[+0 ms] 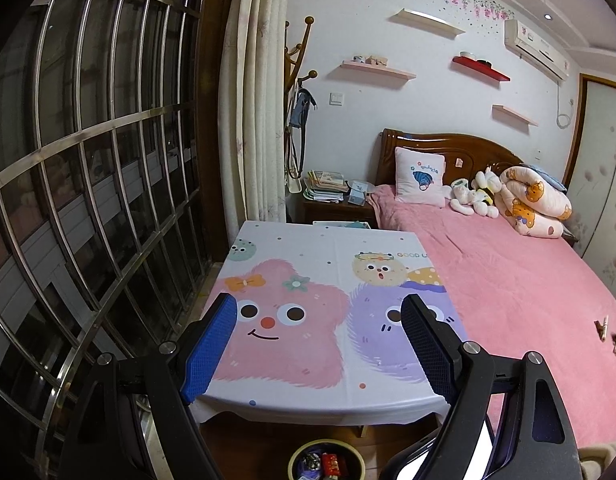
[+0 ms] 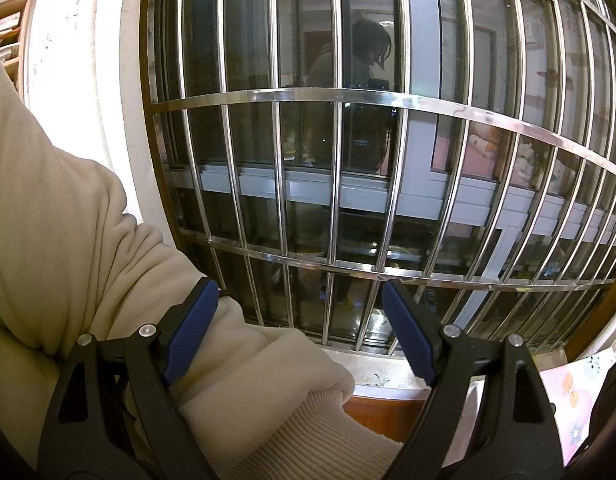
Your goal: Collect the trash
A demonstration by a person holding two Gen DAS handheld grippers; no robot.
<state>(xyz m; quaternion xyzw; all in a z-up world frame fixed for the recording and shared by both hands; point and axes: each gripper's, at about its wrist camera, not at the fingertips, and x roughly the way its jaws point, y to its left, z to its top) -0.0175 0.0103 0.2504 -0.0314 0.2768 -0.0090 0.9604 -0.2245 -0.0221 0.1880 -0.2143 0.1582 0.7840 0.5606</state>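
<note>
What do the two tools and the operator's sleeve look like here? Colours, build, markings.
Left tool: black plastic scissor-style arms with silver pivot bolts, and fingers faced with bright blue textured pads. Right tool: same black frame and silver bolts, with darker navy textured pads. No cables or markings visible. The cream fleece sleeve ends in a ribbed knit cuff.

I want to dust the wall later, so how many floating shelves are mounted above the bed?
4. A white shelf sits highest, a pink shelf lower left, a red shelf by the air conditioner, and a small pink shelf lowest right. More may lie outside the frame.
</note>
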